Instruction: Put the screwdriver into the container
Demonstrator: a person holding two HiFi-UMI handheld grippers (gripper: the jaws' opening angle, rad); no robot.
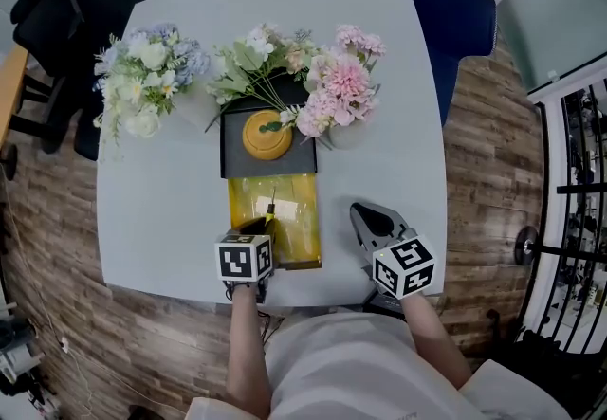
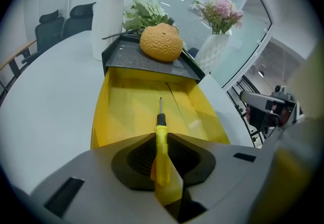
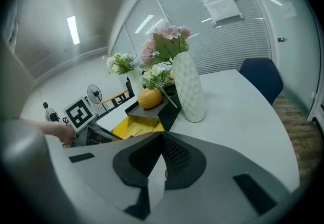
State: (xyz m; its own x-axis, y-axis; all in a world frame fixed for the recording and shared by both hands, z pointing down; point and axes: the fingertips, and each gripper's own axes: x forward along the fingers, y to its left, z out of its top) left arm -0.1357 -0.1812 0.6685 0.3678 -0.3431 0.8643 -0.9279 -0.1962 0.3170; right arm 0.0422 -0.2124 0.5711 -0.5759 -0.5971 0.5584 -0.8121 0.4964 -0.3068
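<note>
Yellow-handled screwdriver clamped in your left gripper, tip over yellow plastic container near tabletop's front edge. Next: lower, release inside. Right gripper closed, empty.

The screwdriver in my left gripper has a translucent yellow plastic handle, a black collar and a thin bare metal shaft; the gripper's shell is matt grey plastic, its pads black and ribbed; the container at mid-frame is glossy see-through yellow plastic; above it the tray looks matt and dark, the orange fruit dull and dimpled; the table is smooth pale grey; the vase is white and dimpled; the floor at right looks like wood planks.
</note>
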